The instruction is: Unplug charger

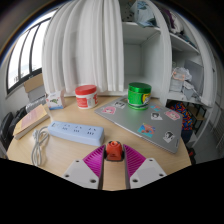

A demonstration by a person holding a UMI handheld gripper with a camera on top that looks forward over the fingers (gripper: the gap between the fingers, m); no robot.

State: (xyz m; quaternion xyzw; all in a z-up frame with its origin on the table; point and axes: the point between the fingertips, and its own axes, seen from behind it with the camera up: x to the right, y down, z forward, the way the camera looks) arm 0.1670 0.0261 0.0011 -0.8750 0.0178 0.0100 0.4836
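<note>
A small orange-red charger sits between my gripper's two magenta pads, and both pads press on its sides. It is held over the wooden table, apart from the white-blue power strip, which lies ahead and to the left of the fingers. No plug is visible in the strip's sockets. The strip's white cable loops off its left end.
A grey laptop with stickers lies closed just ahead and right of the fingers. A red-lidded jar and a green-lidded jar stand at the table's back. A flat box lies at the left. White curtains hang behind.
</note>
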